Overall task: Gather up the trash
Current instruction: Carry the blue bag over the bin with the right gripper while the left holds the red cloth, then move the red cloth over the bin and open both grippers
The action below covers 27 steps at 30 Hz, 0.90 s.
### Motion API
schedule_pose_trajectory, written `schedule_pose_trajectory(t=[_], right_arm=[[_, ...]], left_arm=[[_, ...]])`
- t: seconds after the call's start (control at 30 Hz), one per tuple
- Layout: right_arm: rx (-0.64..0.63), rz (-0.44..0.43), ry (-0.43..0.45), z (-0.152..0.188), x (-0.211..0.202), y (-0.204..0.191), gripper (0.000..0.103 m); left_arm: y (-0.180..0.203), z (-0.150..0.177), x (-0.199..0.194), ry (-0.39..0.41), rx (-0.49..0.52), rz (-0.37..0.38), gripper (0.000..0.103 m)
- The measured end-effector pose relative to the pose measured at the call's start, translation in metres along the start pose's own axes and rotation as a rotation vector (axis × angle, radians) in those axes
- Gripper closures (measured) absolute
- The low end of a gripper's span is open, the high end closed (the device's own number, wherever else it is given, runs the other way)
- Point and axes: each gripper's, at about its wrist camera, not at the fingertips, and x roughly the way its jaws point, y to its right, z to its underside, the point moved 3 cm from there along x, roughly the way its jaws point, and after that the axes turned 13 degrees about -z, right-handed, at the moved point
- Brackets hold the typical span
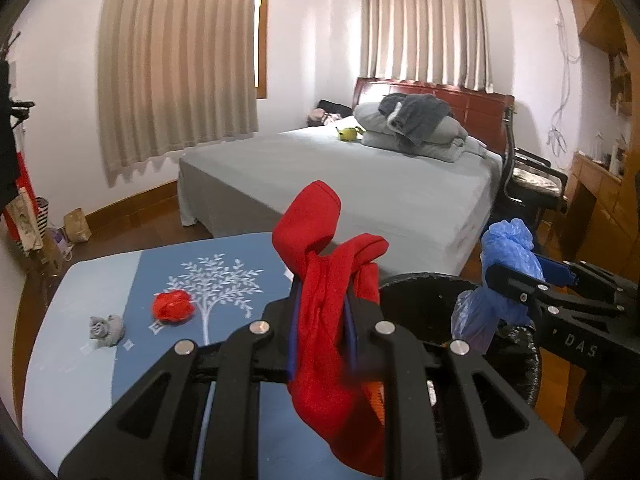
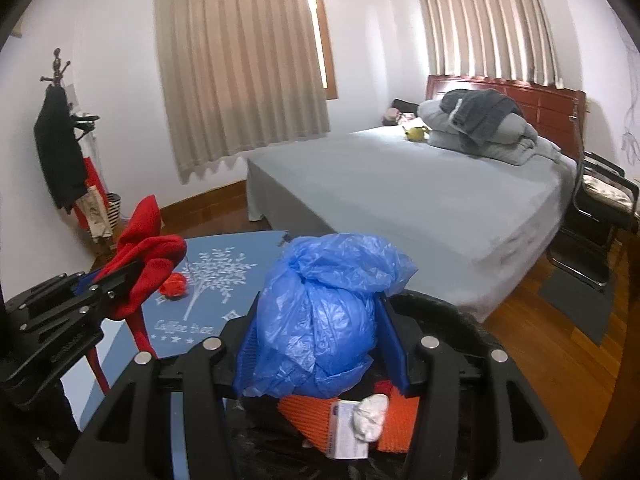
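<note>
Bedroom with a grey-sheeted bed [image 1: 360, 184] under curtained windows. Nearer, a blue table [image 1: 120, 280] printed with a white tree, and beside it a black-lined trash bin [image 1: 424, 300] already containing orange and white scraps. Over the bin, right gripper [image 2: 320, 344] clamped around a bulging blue plastic bag [image 2: 320, 320]. Next to it, at the table's edge, left gripper [image 1: 320, 336] pinched tight on a limp red cloth [image 1: 332, 300]. On the table, a crumpled red wad [image 1: 173, 306] and, just beside it, a small grey wad [image 1: 106, 330].
</note>
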Motion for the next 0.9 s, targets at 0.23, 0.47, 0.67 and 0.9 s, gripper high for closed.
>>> schedule_pose_trajectory(t=[0.23, 0.47, 0.67, 0.9], right_arm=[[0.019, 0.057, -0.007, 0.008, -0.009, 0.024, 0.051], [0.039, 0.104, -0.018, 0.013, -0.013, 0.047, 0.051], [0.052, 0.128, -0.029, 0.018, -0.013, 0.064, 0.051], [0.069, 0.145, -0.046, 0.025, -0.007, 0.074, 0.049]], left_arm=[[0.027, 0.004, 0.010, -0.005, 0.032, 0.047, 0.086], [0.052, 0.013, 0.026, -0.029, 0.067, 0.093, 0.086], [0.072, 0.025, 0.041, -0.049, 0.094, 0.122, 0.086], [0.086, 0.036, 0.058, -0.078, 0.118, 0.156, 0.081]])
